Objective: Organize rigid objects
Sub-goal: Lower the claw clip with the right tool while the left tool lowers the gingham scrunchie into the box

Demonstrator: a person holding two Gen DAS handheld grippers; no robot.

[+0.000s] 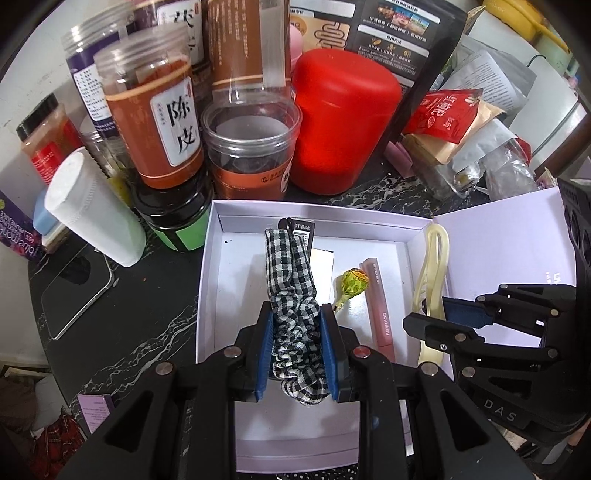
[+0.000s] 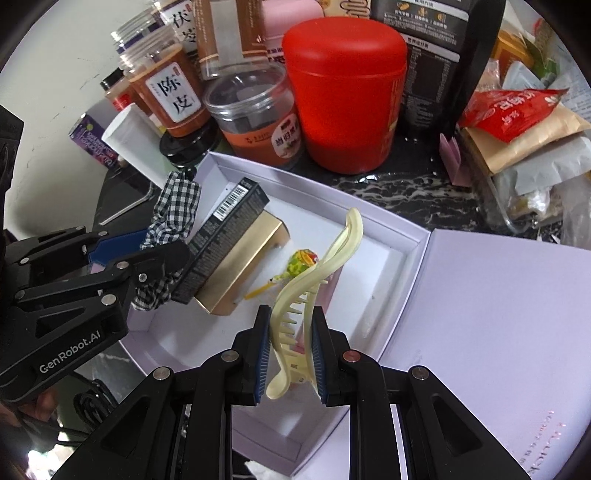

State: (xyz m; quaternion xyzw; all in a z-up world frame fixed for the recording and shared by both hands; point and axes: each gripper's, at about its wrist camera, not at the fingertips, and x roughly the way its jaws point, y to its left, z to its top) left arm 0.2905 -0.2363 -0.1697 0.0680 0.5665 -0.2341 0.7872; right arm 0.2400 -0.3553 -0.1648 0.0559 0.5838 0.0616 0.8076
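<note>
My left gripper [image 1: 295, 325] is shut on a black-and-white checked scrunchie [image 1: 291, 280] and hangs over the open lilac box [image 1: 207, 266]. Inside the box lie a black and gold carton [image 2: 229, 243], a green-wrapped lollipop [image 1: 352, 284] and a pink tube [image 1: 380, 310]. My right gripper [image 2: 290, 332] is shut on a pale yellow hair claw clip [image 2: 317, 269], held above the box's right side. In the left wrist view the right gripper [image 1: 424, 321] shows beside the clip [image 1: 432, 269]. The left gripper [image 2: 147, 254] with the scrunchie [image 2: 173, 210] appears at the left of the right wrist view.
Behind the box stand a red canister [image 1: 340, 122], several clear jars with orange labels [image 1: 155, 122], a white tube [image 1: 92, 210] and a black pouch [image 1: 399, 33]. Crumpled packets [image 1: 461, 122] pile at the right. The box's lid [image 2: 498, 314] lies open to the right on the dark marbled table [image 1: 122, 314].
</note>
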